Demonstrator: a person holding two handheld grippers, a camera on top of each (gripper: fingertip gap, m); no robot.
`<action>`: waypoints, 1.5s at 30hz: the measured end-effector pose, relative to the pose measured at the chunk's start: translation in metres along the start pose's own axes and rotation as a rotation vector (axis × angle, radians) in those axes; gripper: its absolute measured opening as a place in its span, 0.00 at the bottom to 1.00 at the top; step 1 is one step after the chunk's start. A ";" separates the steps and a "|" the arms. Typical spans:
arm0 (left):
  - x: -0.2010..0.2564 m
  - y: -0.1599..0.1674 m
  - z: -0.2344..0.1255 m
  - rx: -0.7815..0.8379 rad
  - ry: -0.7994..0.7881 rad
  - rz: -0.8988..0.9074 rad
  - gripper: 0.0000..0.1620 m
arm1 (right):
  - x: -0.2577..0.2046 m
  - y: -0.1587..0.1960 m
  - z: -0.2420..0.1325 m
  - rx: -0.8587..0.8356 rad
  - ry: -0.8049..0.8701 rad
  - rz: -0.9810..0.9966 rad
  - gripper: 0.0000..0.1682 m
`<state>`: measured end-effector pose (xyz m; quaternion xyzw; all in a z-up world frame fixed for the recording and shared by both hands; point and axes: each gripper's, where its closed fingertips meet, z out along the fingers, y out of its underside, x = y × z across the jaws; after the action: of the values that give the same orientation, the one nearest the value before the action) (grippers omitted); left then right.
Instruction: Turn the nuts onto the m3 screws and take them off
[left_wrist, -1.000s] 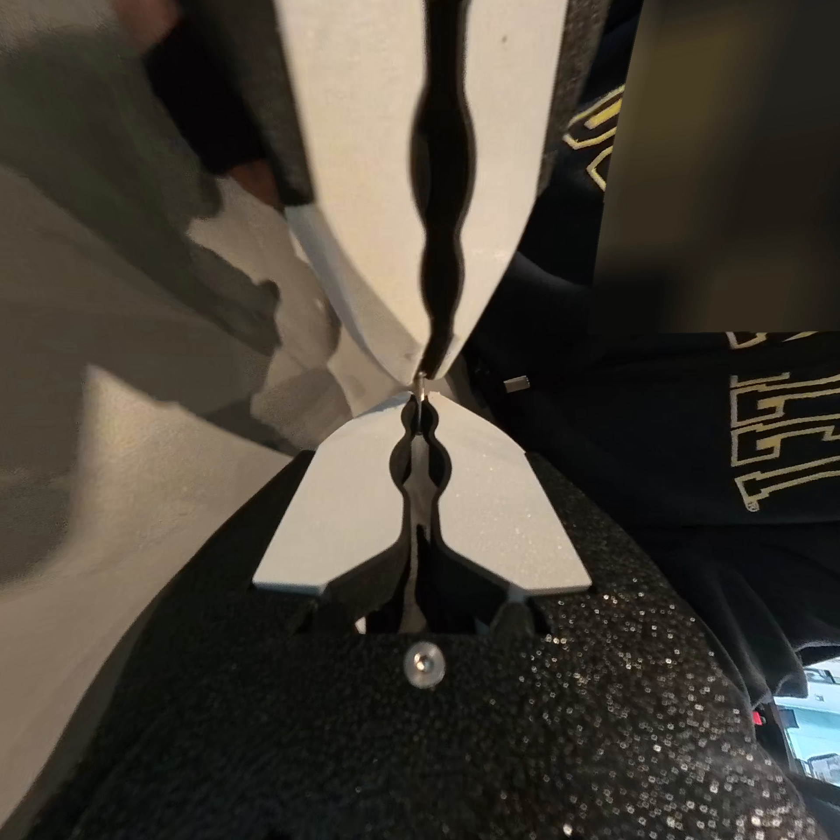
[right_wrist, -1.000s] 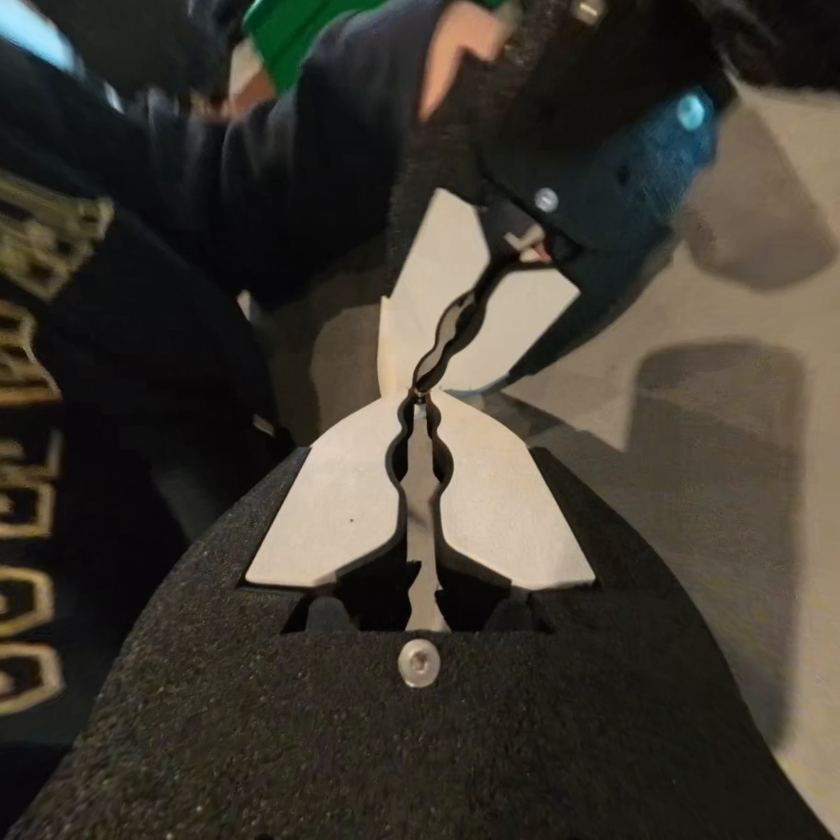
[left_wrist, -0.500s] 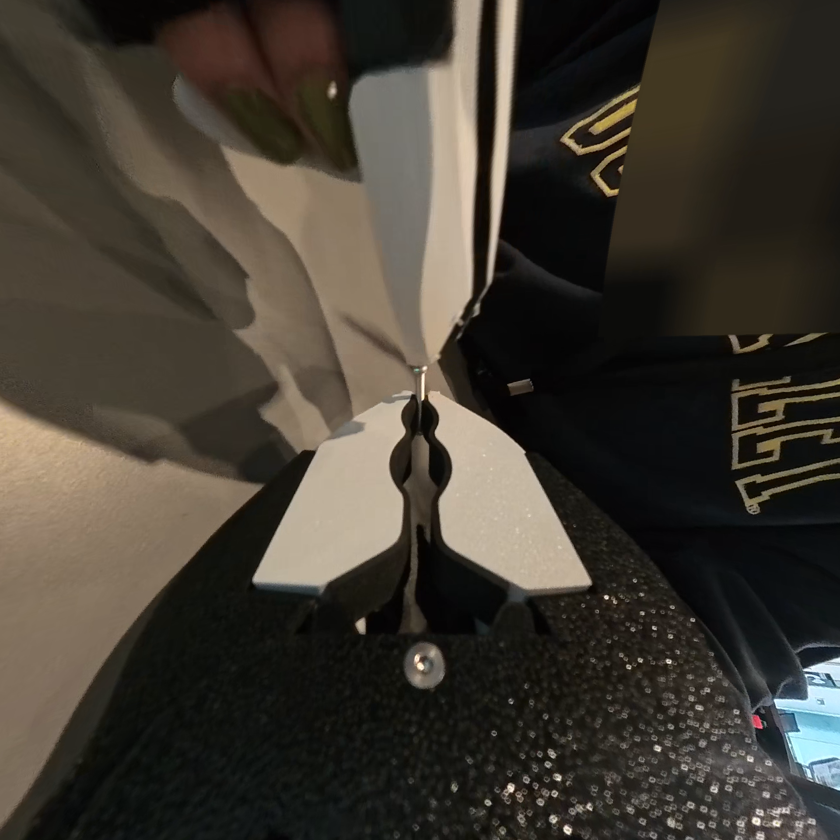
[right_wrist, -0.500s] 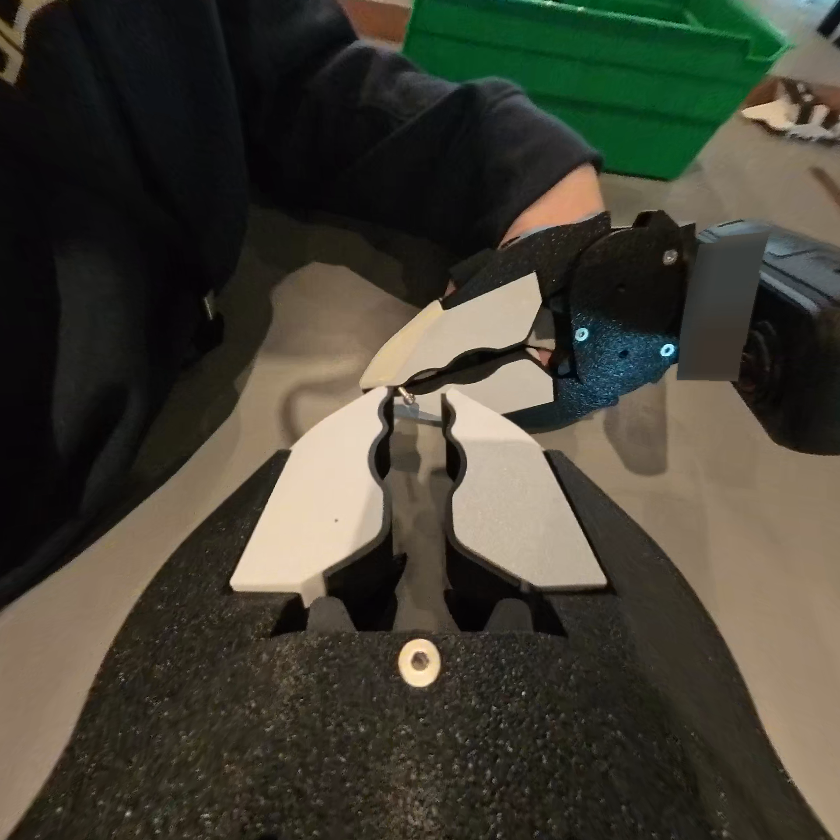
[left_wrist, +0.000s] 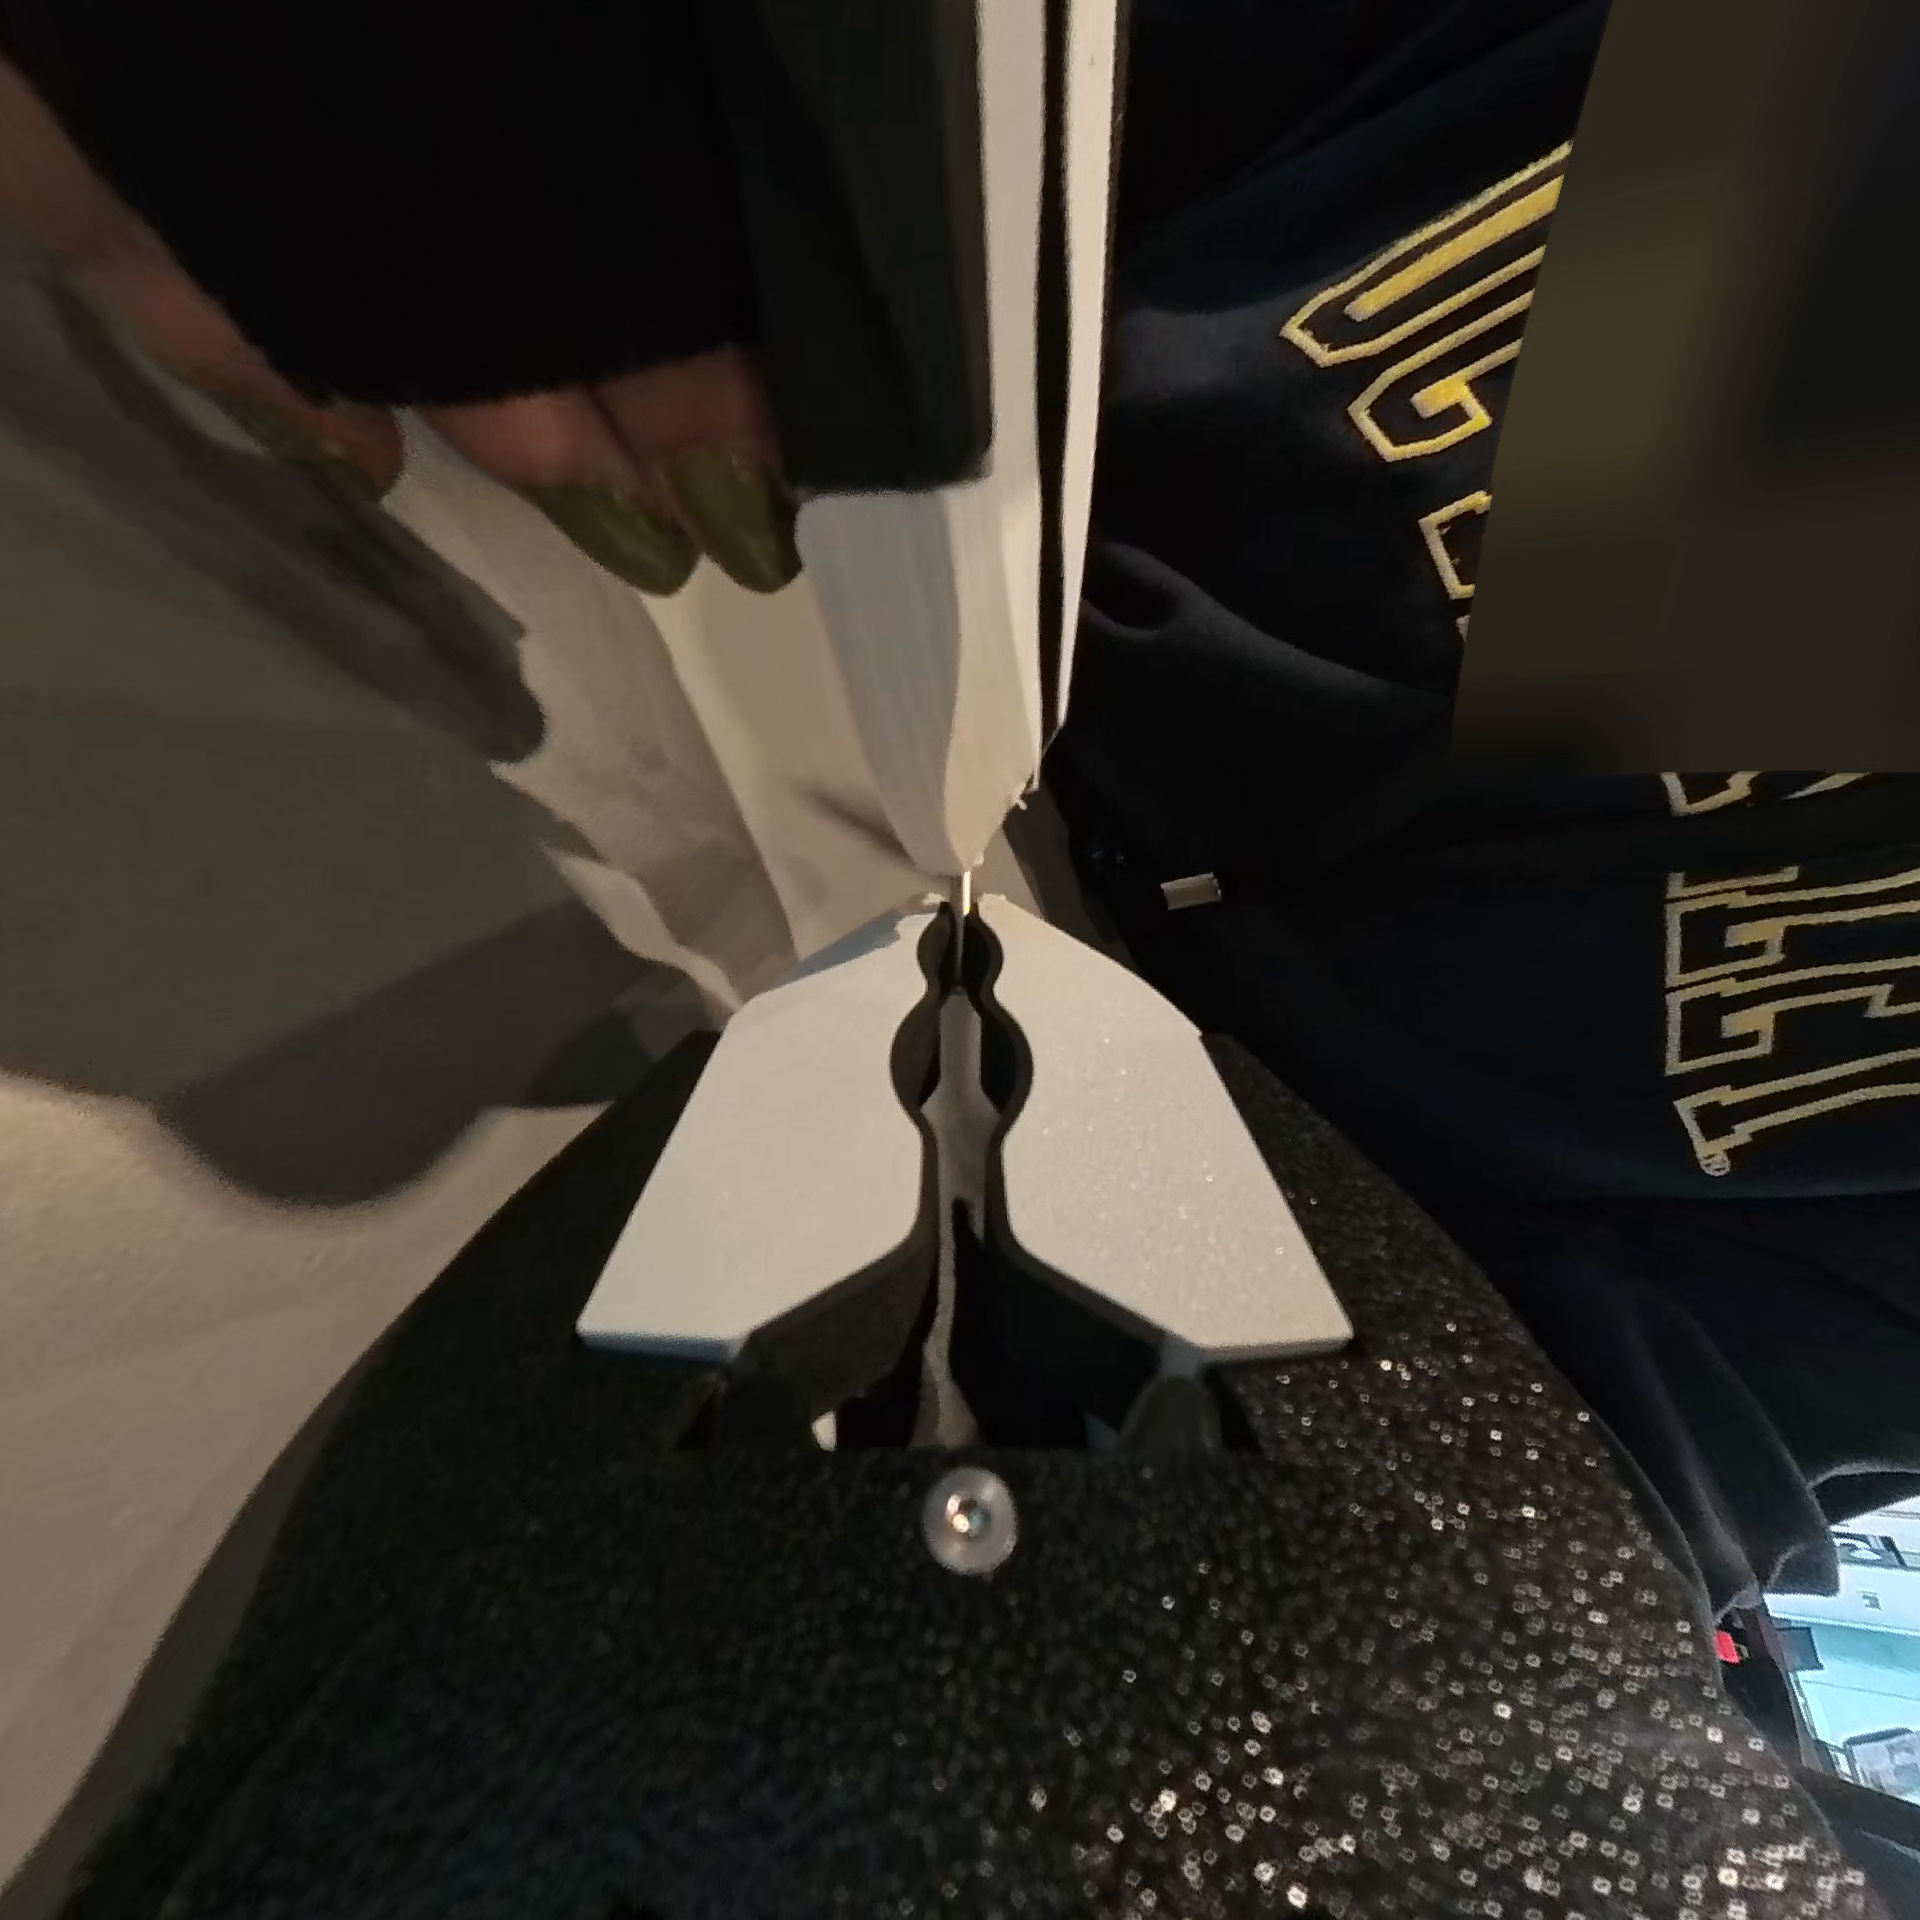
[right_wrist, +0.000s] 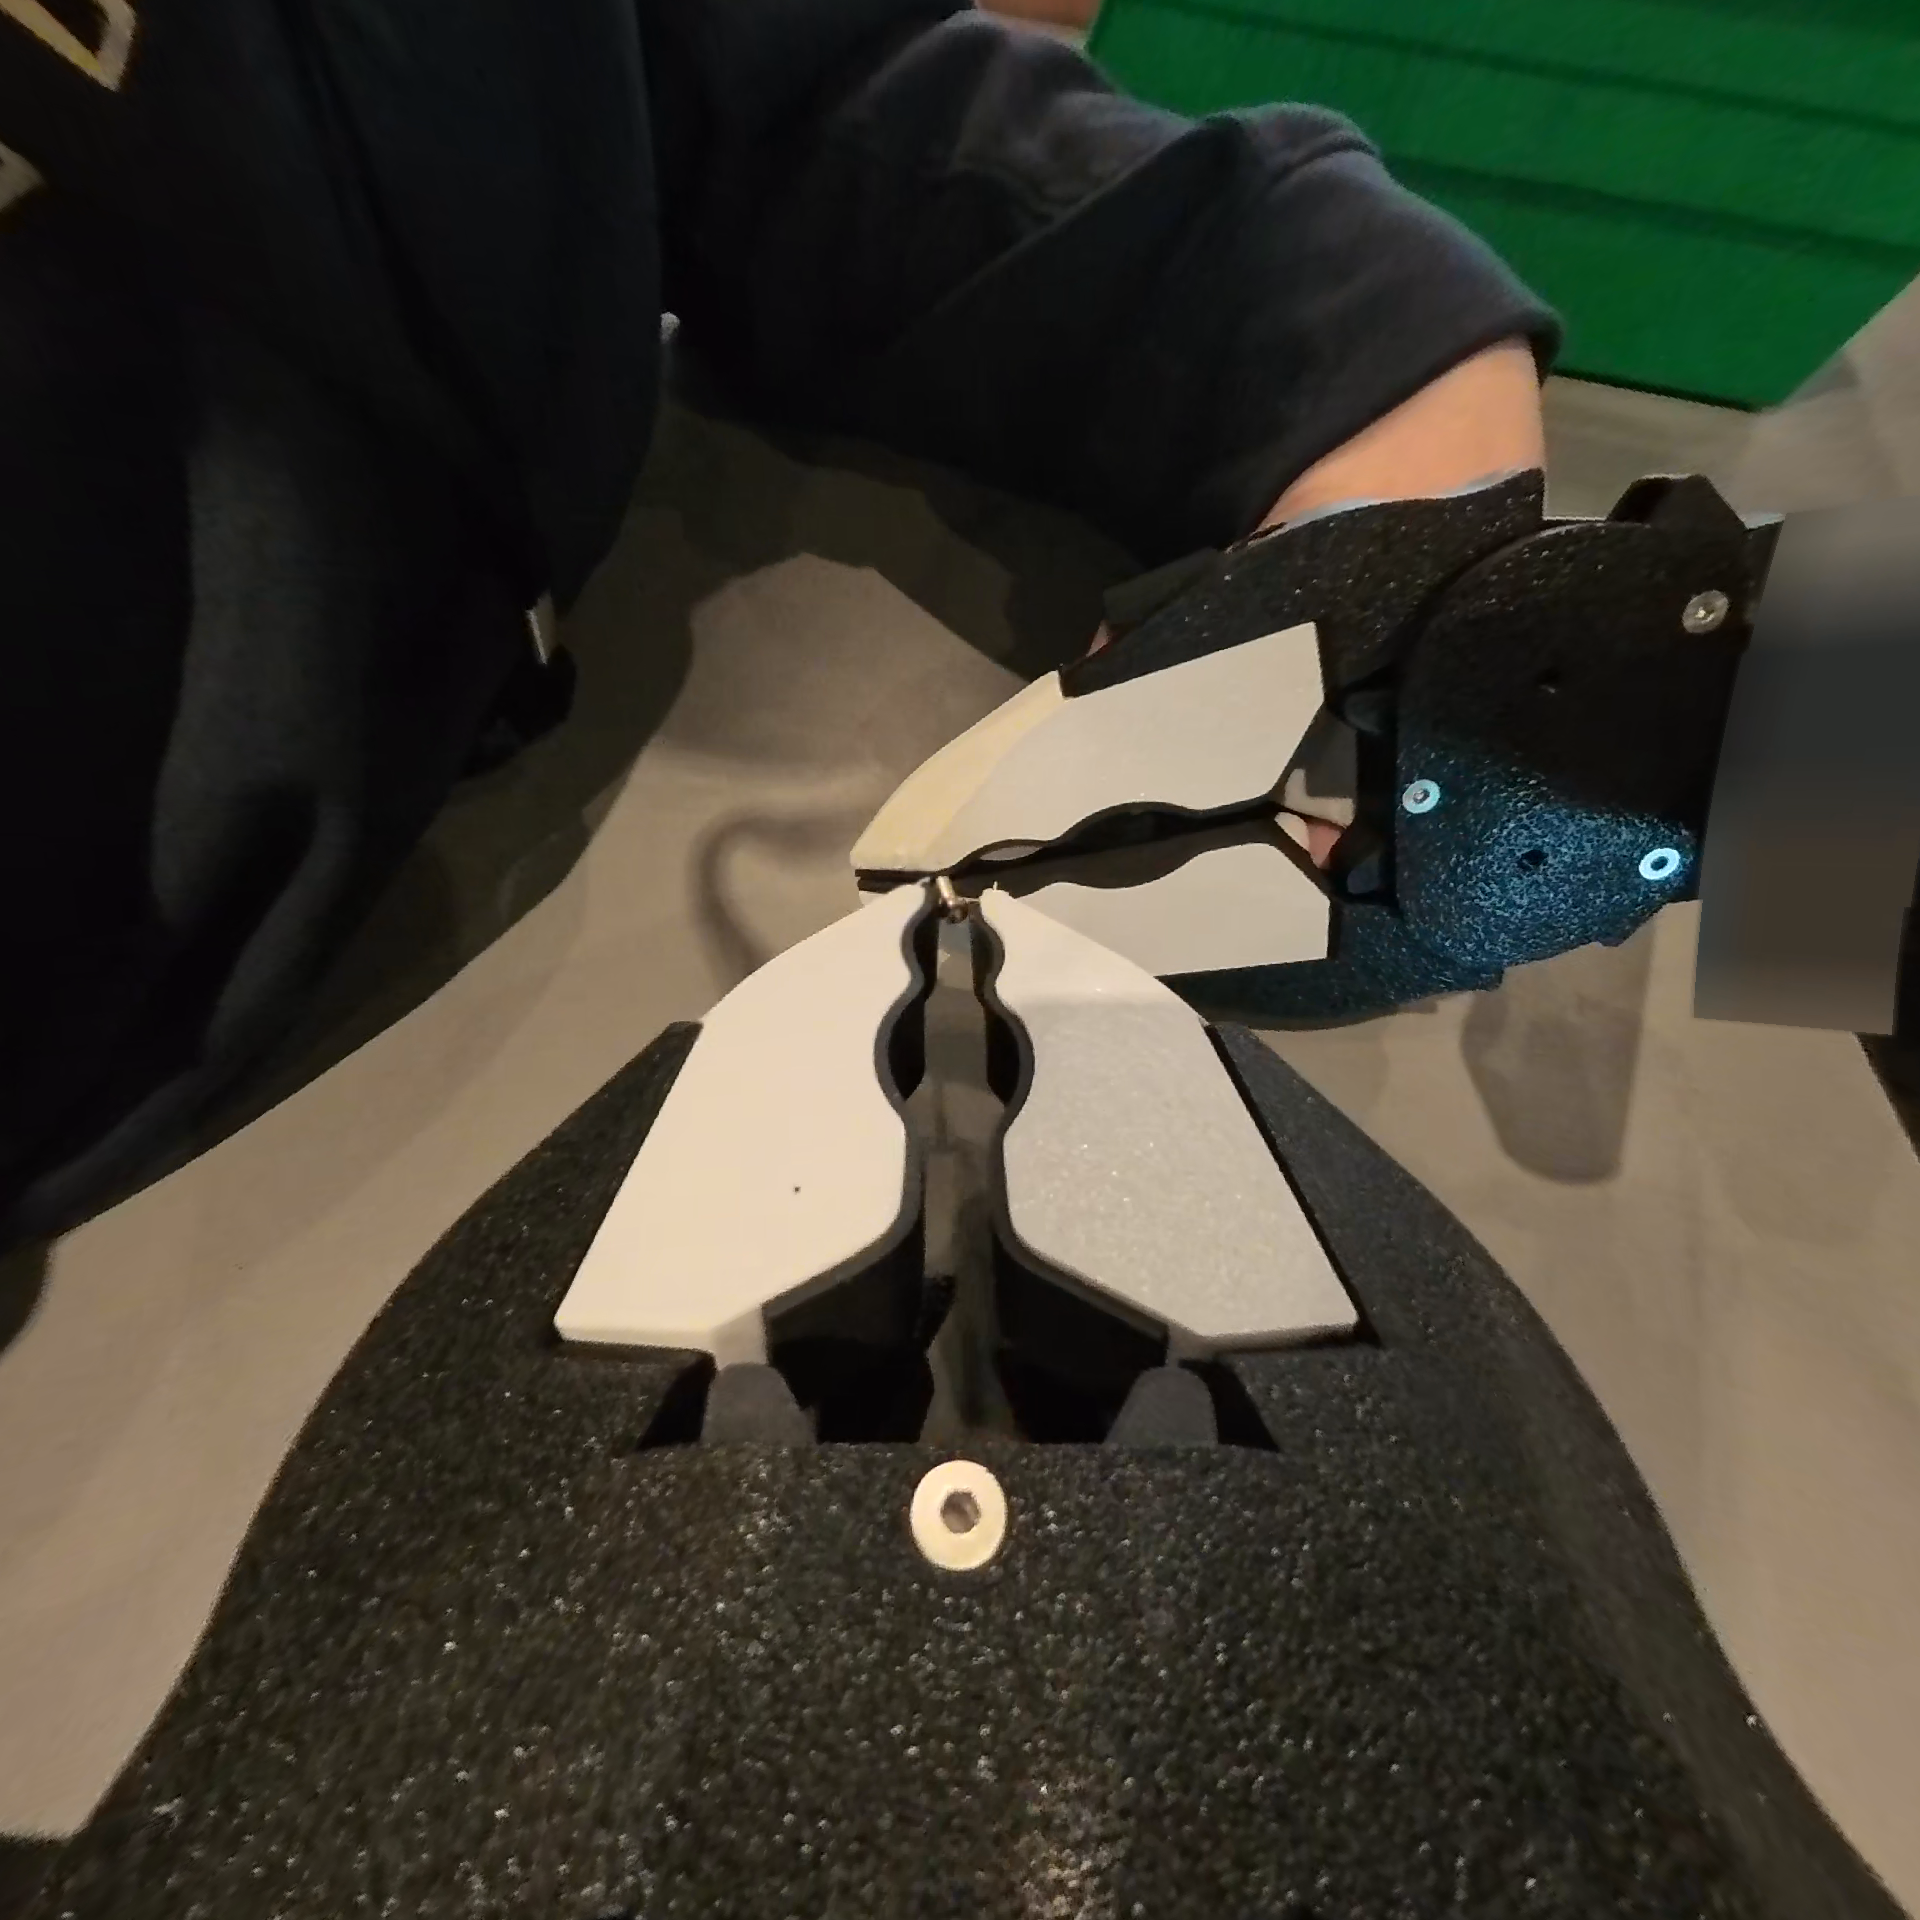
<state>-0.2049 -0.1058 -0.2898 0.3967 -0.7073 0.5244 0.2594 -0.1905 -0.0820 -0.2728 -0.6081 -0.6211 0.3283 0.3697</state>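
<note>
1. Here, left tongs (left_wrist: 961, 902) pinched shut on the m3 screw (left_wrist: 967, 886) – thin shank running straight forward out of the tips.
2. Right tongs (right_wrist: 954, 902) nearly closed round the nut (right_wrist: 951, 906), tip to tip with the left tongs, above the desk (right_wrist: 260, 1195).
3. Nut visible only in right wrist view; bare shank only in left.

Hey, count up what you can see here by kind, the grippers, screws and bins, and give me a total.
Grippers: 2, the left gripper and the right gripper
Screws: 1, the screw between their tips
Bins: 1, the green bin
Total: 4
Any nut on the screw is too small to tell apart.
</note>
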 end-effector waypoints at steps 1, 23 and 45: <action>0.000 0.000 0.000 0.000 0.000 0.000 0.01 | 0.000 0.000 0.000 0.000 0.000 0.006 0.03; 0.000 0.001 0.000 -0.007 0.003 0.001 0.01 | -0.014 -0.018 -0.014 0.124 0.020 0.543 0.12; 0.001 0.001 0.000 -0.006 0.005 0.001 0.01 | -0.004 0.001 -0.002 -0.044 -0.096 -0.086 0.08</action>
<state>-0.2058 -0.1062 -0.2894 0.3944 -0.7084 0.5234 0.2622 -0.1886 -0.0861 -0.2726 -0.5725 -0.6705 0.3273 0.3398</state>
